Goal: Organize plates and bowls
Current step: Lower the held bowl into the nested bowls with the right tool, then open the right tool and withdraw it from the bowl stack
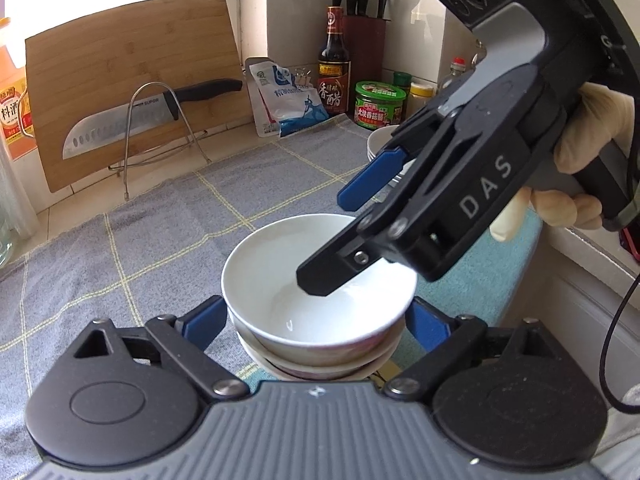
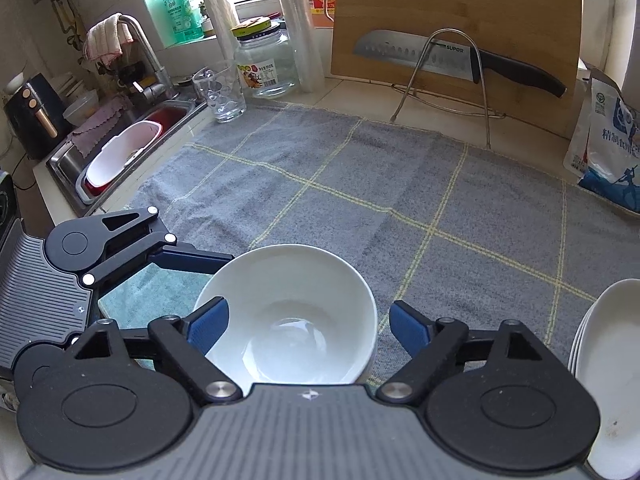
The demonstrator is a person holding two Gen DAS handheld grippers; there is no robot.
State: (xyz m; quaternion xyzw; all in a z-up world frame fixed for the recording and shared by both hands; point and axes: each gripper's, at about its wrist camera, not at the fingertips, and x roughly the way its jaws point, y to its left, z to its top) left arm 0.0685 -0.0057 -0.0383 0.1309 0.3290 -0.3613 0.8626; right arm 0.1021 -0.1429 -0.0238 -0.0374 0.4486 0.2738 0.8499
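A stack of bowls sits on a teal cloth (image 1: 516, 248), topped by a plain white bowl (image 1: 276, 268) (image 2: 296, 300); the lower ones (image 1: 320, 366) show a pinkish pattern. My left gripper (image 1: 314, 322) is open, its blue pads (image 1: 204, 320) flanking the stack just off its sides. My right gripper (image 1: 332, 240) (image 2: 308, 326), held by a gloved hand (image 1: 592, 128), is open astride the top bowl's rim, one finger inside and one outside, without pinching it. In the right wrist view a left gripper finger (image 2: 188, 258) reaches the bowl from the left. White plates (image 2: 608, 360) (image 1: 380, 140) are stacked further right.
A grey checked towel (image 2: 400, 200) covers the counter. Behind it stand a bamboo cutting board (image 1: 132, 76), a knife (image 1: 120, 128) on a wire rack, a salt bag (image 1: 288, 100), sauce bottles and jars. A sink (image 2: 120, 152), a tumbler (image 2: 220, 96) and a glass jar (image 2: 266, 64) lie left.
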